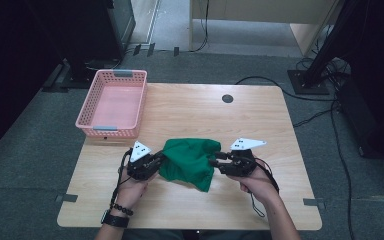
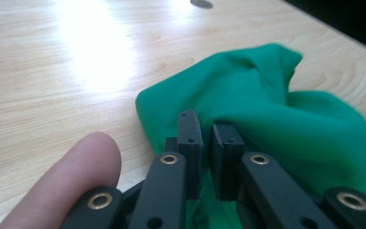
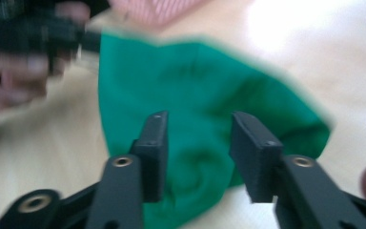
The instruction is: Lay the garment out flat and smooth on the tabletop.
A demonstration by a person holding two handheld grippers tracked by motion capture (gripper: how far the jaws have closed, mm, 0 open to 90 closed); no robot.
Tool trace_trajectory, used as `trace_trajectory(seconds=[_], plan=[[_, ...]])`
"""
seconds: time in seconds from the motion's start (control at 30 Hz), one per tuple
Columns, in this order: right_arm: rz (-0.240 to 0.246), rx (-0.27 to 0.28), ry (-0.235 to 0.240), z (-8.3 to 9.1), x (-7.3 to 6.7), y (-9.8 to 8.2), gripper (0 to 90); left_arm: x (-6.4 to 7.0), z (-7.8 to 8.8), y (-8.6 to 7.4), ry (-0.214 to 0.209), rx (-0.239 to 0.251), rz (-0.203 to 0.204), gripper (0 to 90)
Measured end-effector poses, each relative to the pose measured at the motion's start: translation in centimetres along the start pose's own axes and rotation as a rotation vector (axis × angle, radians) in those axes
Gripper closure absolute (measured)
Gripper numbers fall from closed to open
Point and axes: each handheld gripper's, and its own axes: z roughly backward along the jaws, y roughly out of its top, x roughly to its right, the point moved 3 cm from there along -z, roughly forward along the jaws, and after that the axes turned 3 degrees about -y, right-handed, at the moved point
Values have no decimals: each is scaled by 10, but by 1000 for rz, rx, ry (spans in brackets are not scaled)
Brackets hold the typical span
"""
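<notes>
My left claw (image 1: 156,161) is clamped on the near-left edge of the green cloth (image 1: 190,161); in the left gripper view a fold of the fabric is pinched between the nearly closed jaws, and one of my fingers (image 2: 71,179) lies beside them at 8 o'clock. My right claw (image 1: 219,161) has its jaws apart, with the cloth lying beyond and below the gap and neither pad pressing on it. The cloth sits bunched in a heap between the two claws, near the front middle of the table (image 1: 260,125).

The tabletop is pale wood grain with a bright glare patch. At 11 o'clock from the cloth a pink basket (image 1: 95,102) stands at the table's left edge. At 1 o'clock, near the far edge, a round dark grommet (image 1: 227,98) is set in the wood. Beyond the table lie grey carpet, black cables (image 1: 325,112) and dark stand bases (image 1: 307,82).
</notes>
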Motion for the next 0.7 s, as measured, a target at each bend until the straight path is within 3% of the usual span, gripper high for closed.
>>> trace_trajectory(seconds=[0.03, 0.1, 0.17, 0.23, 0.3, 0.4, 0.43, 0.47, 0.5, 0.53, 0.57, 0.63, 0.67, 0.7], plan=[[4, -43, 27, -6, 0, -5, 512, 0, 0, 0, -2, 3, 6, 853], [15, -124, 17, -22, -1, -17, 509, -1, 0, 0, -2, 3, 4, 848], [39, -187, -29, -36, -1, -26, 674, -1, 1, 0, -2, 4, 4, 843], [56, -178, -23, -40, -2, -27, 844, -2, 2, 0, 0, 6, 6, 836], [48, -109, 20, -32, -5, -20, 878, -2, 2, 0, 0, 7, 8, 835], [2, 61, 91, -9, -8, -1, 880, -4, 3, 0, -2, 1, 2, 809], [2, 61, 91, -9, -8, -1, 880, -4, 3, 0, -2, 1, 2, 796], [-15, 114, 104, -1, -9, 5, 880, -3, 3, 0, -12, 0, -4, 796], [-55, 212, 125, 13, -11, 16, 880, -1, 4, 1, -32, 8, -13, 729], [-80, 246, 128, 19, -12, 20, 880, 3, 5, 1, -80, 25, -30, 687], [-97, 278, 123, 23, -12, 23, 879, 19, 10, 3, -207, 67, -96, 644], [-121, 316, 103, 29, -15, 29, 879, 41, 14, 5, -258, 78, -205, 554], [-130, 324, 94, 30, -17, 30, 879, 41, 14, 5, -258, 78, -205, 533], [-128, 332, 85, 31, -18, 31, 878, 59, 12, 5, -279, 67, -281, 504]])
